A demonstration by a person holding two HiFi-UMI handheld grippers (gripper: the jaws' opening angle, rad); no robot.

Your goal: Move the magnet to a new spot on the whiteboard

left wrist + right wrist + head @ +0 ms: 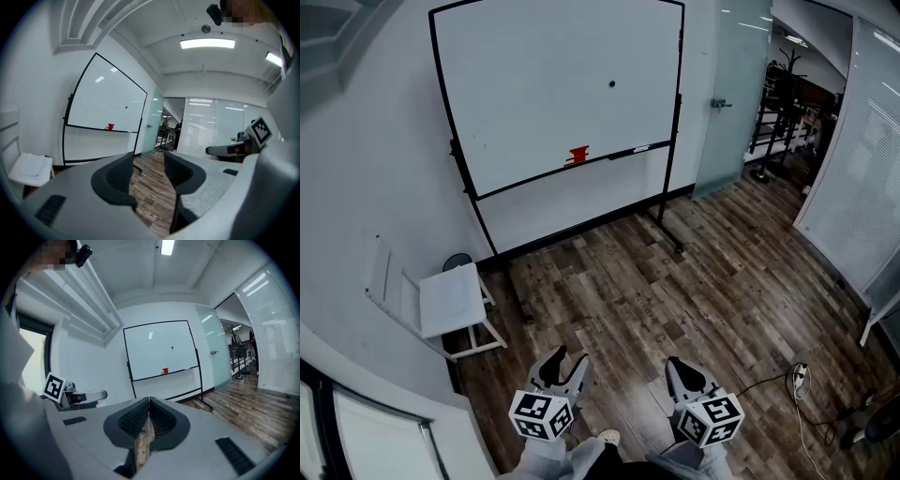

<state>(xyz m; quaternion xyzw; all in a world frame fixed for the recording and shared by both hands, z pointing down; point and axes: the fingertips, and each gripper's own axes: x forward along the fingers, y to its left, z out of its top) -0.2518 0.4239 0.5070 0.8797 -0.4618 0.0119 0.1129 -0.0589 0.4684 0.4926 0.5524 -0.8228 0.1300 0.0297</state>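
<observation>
The whiteboard (534, 103) is standing on its rolling frame against the white wall, at the far end of the wooden floor (675, 300). The magnet (611, 83), a small dark dot, is sitting on the board's upper right part, well apart from both grippers. Below it, a small red object (577, 155) is resting on the board's tray, and a marker (640, 148) is lying farther right on the same tray.

The left gripper (561, 361) is hanging low over the floor near the person's body, pointing toward the board. Its 2 jaws are standing wide apart with only floor showing between them. The right gripper (686, 370) is hovering beside it at about the same height. Its jaws are meeting at the tips and holding nothing.

A white folding chair (450, 300) is standing by the wall to the left of the board. A frosted glass door (731, 94) is showing to the board's right. A white cable (800, 394) is lying on the floor at the right.
</observation>
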